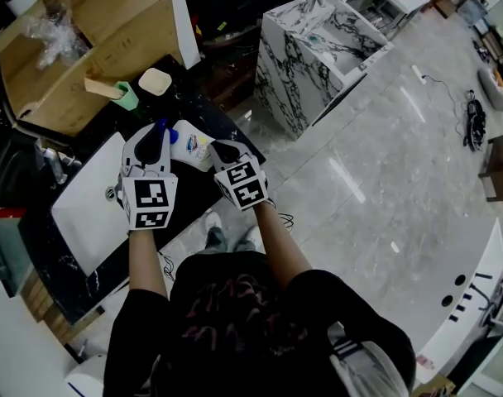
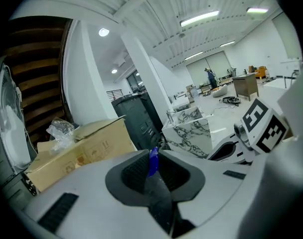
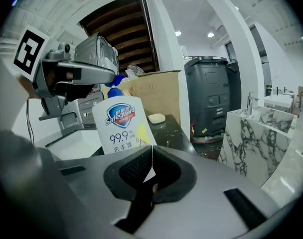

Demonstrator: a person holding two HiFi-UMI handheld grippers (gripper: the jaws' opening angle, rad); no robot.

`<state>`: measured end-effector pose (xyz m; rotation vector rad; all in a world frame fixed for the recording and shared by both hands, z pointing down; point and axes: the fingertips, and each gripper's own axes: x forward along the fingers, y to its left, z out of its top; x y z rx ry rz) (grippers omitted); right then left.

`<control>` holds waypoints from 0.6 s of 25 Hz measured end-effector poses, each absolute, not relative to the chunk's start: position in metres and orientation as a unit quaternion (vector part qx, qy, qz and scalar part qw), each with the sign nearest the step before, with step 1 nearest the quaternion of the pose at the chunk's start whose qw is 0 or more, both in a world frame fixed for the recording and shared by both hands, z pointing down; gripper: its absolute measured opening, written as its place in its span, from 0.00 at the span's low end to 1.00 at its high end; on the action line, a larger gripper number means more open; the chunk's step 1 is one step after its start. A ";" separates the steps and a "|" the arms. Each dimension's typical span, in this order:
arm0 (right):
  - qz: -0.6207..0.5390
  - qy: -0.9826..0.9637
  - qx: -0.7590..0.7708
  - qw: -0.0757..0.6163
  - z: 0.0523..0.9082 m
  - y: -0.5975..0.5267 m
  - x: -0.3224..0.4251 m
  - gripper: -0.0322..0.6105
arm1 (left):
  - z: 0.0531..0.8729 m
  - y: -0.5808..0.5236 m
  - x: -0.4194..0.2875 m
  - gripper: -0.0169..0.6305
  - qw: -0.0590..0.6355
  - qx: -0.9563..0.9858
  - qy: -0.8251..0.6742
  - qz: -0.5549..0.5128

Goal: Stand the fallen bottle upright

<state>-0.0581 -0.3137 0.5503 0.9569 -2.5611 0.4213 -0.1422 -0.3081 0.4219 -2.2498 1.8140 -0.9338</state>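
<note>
A white hand-soap bottle (image 1: 194,147) with a blue pump stands nearly upright on the black counter (image 1: 198,197), its label (image 3: 119,126) facing the right gripper view. My left gripper (image 1: 158,131) is shut on the blue pump head (image 2: 153,161), seen as a blue sliver between the pads; the right gripper view shows it clamped at the bottle's top (image 3: 113,81). My right gripper (image 1: 222,150) sits against the bottle's lower right side. Its jaws (image 3: 152,156) are pressed together with only a thin white sliver in the gap. The bottle's base is hidden behind them.
An open cardboard box (image 1: 78,48) sits at the back left, with a green cup (image 1: 127,98) and a beige soap dish (image 1: 155,81) before it. A white sink basin (image 1: 86,209) lies left of the grippers. A marble block (image 1: 318,52) and dark bin (image 3: 214,93) stand beyond the counter edge.
</note>
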 end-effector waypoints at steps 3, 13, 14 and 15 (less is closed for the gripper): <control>0.154 -0.909 0.345 0.179 0.546 -0.315 -0.051 0.07 | 0.422 -0.307 -0.125 0.13 0.058 -0.745 0.589 -0.307; 0.149 -0.908 0.349 0.177 0.541 -0.311 -0.031 0.07 | 0.405 -0.303 -0.065 0.15 0.068 -0.790 0.553 -0.256; 0.149 -0.908 0.350 0.176 0.539 -0.311 -0.028 0.07 | 0.404 -0.302 -0.061 0.15 0.068 -0.793 0.550 -0.253; 0.148 -0.908 0.351 0.176 0.538 -0.311 -0.026 0.07 | 0.404 -0.301 -0.057 0.15 0.068 -0.796 0.547 -0.250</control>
